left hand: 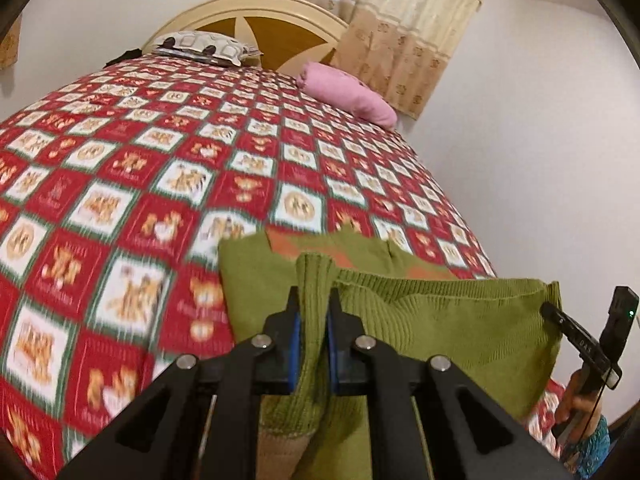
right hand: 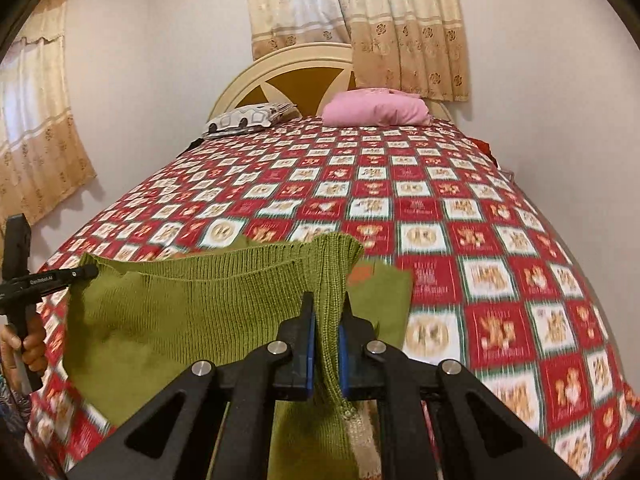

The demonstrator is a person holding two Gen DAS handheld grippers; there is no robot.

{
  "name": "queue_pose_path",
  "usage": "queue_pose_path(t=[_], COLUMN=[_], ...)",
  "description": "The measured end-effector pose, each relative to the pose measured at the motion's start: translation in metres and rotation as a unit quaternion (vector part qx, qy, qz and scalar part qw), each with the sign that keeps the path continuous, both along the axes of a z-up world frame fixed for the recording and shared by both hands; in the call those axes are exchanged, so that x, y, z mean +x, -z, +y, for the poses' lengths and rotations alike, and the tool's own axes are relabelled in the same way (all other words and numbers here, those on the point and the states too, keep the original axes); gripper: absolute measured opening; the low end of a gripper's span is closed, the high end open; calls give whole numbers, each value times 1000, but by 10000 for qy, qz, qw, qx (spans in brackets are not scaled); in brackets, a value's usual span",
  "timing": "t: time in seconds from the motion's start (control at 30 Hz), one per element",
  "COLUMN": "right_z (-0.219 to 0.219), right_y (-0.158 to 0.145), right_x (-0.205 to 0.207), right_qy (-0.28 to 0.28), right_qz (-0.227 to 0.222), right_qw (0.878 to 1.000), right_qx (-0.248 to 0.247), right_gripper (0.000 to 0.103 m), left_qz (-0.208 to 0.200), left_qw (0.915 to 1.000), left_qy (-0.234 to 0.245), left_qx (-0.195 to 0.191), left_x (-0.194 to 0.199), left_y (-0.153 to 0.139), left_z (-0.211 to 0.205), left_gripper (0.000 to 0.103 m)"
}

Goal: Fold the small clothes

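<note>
- While both grippers clamp the same green sweater (left hand: 440,320), it hangs stretched between them above the near end of the bed (left hand: 160,168).
- Left gripper (left hand: 314,312): its blue-padded jaws are clenched on a bunched, ribbed fold of the knit, which stands up between the fingers and trails down under them.
- Right gripper (right hand: 328,316): clenched likewise on a ribbed fold at the other side of the garment (a pale beige strip of knit shows just below the pads).
- Seen from the left wrist, the right gripper pinches the far upper corner of the sweater, with the person's hand (left hand: 576,404) on its handle at the right edge of the bed.
- Seen from the right wrist, the left gripper bites the opposite corner, and the person's other hand (right hand: 28,344) grips its handle near the left edge of the bed.
- An orange patch (right hand: 362,272) shows on the lower layer of the sweater, which lies on the red and white checked bedspread (right hand: 480,240).
- At the head end lie a pink pillow (right hand: 376,112) and a white patterned pillow (right hand: 248,118), both against the cream headboard (right hand: 304,60) and well apart from the sweater.
- Beige curtains (right hand: 400,20) hang behind the headboard.
</note>
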State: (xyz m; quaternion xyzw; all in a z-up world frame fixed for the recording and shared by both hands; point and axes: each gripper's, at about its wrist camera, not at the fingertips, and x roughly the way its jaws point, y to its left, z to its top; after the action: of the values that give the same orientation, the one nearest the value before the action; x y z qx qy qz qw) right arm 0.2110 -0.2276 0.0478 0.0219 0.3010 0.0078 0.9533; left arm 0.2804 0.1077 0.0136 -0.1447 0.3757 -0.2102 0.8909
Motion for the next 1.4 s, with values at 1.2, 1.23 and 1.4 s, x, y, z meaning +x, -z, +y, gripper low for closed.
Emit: queue_pose_path(t=[1.2,1.23,1.4], right_z=[-73,-69,-32], right_y=[64,58,66], right_x=[99,84,13], right_qy=[1271,1227,682], right_qz=[211,291,644], right_qw=[9898,9907,9949], right_qx=[607,504,364], right_gripper=[41,38,25], left_qz=[231,131,-194], left_qw=[9924,9917,9912], left_qy=[-451,-459,-95], left_qx=[1126,1193,1303], left_x=[74,64,-1], left_y=[26,22,19], left_z=[-31,-30,-45], left_gripper=[54,63,64])
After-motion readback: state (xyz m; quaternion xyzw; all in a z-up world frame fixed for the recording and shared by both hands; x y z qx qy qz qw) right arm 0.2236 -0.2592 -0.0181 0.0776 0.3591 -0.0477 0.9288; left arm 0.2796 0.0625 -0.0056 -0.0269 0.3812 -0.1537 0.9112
